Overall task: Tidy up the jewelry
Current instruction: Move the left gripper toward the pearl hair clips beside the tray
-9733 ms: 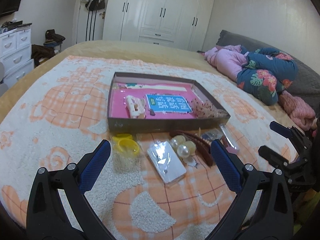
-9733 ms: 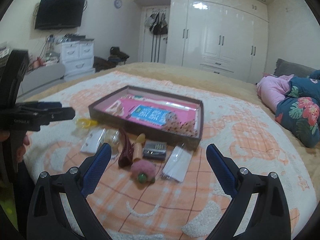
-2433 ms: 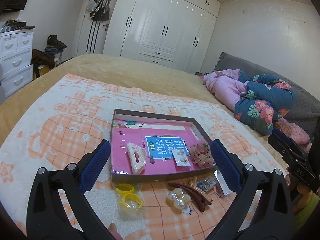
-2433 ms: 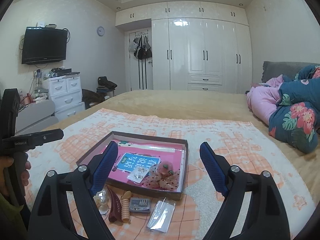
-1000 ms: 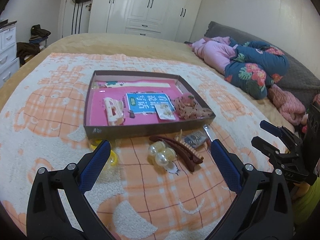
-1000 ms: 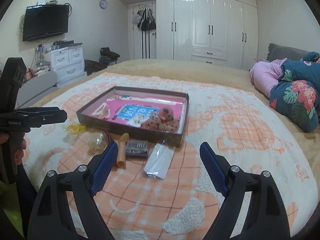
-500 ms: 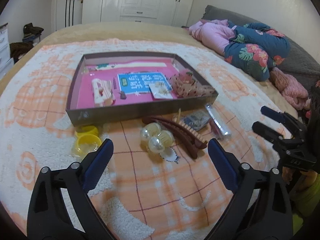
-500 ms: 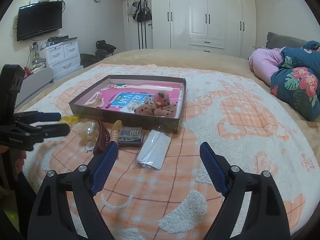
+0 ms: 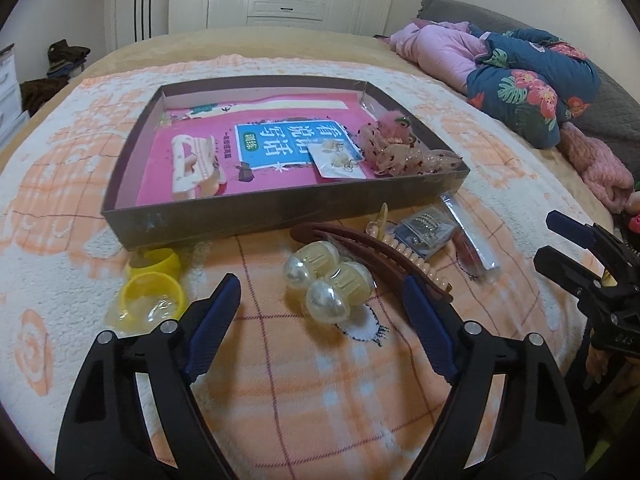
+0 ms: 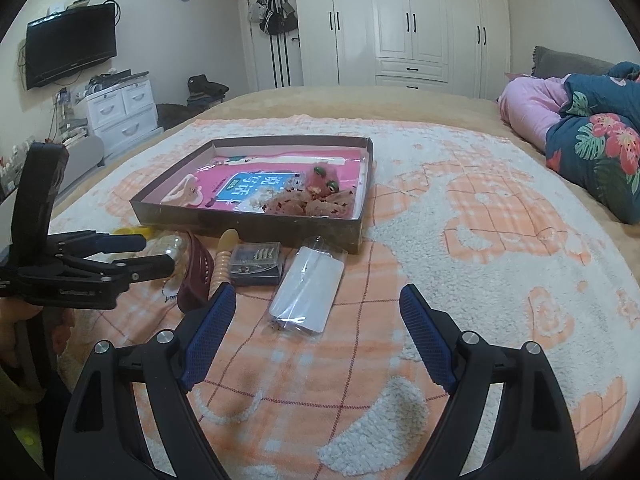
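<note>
Fingers (image 9: 218, 326) of the left gripper (image 9: 320, 328) are standing wide apart with nothing between them, hovering low over the blanket (image 9: 280, 380); the pearl hair ties (image 9: 326, 282) are lying just ahead at 12 o'clock, inside the line of the gap. Right gripper (image 10: 318, 330) is likewise gaping and empty, with the clear packet (image 10: 308, 294) lying just ahead of its left finger at about 11 o'clock. Outward from the left gripper: yellow rings (image 9: 154, 288) are sitting at 10 o'clock, the brown hair clip (image 9: 372, 250) is running off toward 1 o'clock with the beige comb clip (image 9: 400, 246) touching its far side, and a small dark box of studs (image 9: 426, 232) is resting beyond that. The brown tray (image 9: 256, 216) is sitting past all of these at 12 o'clock, already holding a white claw clip (image 9: 194, 166), an earring card (image 9: 340, 160) and a heap of pink scrunchies (image 9: 400, 148) on a pink book. Judging by the lineup, the pearl ties are the next pick. Risks: the rounded, glossy pearls are likely to squirt out of a pinch taken off-centre; the brown clip is lying so close that the right-hand finger may snag it; the plush pile may catch a fingertip coming down too low.
</note>
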`<state>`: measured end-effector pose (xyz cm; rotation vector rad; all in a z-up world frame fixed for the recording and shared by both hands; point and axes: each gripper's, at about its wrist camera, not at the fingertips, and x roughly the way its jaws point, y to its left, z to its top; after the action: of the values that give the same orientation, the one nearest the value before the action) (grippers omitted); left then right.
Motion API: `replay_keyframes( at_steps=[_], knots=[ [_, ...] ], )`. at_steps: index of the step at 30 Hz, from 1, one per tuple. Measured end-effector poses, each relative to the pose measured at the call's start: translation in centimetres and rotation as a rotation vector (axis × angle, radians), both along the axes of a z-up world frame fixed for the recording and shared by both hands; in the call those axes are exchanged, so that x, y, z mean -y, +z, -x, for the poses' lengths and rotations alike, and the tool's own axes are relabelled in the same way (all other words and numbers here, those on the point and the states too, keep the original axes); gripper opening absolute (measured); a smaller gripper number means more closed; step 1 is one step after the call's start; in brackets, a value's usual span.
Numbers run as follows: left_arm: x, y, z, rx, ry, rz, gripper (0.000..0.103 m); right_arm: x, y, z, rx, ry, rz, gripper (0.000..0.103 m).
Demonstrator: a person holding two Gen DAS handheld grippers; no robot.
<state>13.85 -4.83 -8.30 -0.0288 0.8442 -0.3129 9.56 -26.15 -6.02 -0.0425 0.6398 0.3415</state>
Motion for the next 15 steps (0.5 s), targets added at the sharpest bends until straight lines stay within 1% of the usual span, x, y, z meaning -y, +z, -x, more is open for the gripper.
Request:
replay_keyframes(
  at_steps=[3,6,11,13,15],
  knots=[
    [0.1,-0.4,-0.4,-0.01,-0.002,0.009,0.065,-0.6,-0.5,-0.5,-0.015,-0.001,0.01,0.081],
    [0.4,-0.5,-0.6,-0.003,-0.005,0.001,0.062,-1.3,-1.0,-1.2,-0.029,-0.008,0.02,0.081],
    [0.5,-1.1,-1.0,-0.014,-0.009,0.002,0.05,-2.1,-2.2,-3.0,-0.085,-0.027,0.033,0.081],
    [0.4,-1.2,-1.2,-0.014,-0.006,0.004,0.044,-2.5,-2.7,-3.5,-0.104,-0.029,0.04,0.078],
    [0.2,-1.2,-1.3,-0.015,-0.006,0.016,0.04,-2.8,-3.2,-4.2,-0.127,-0.037,0.052,0.072]
  ],
)
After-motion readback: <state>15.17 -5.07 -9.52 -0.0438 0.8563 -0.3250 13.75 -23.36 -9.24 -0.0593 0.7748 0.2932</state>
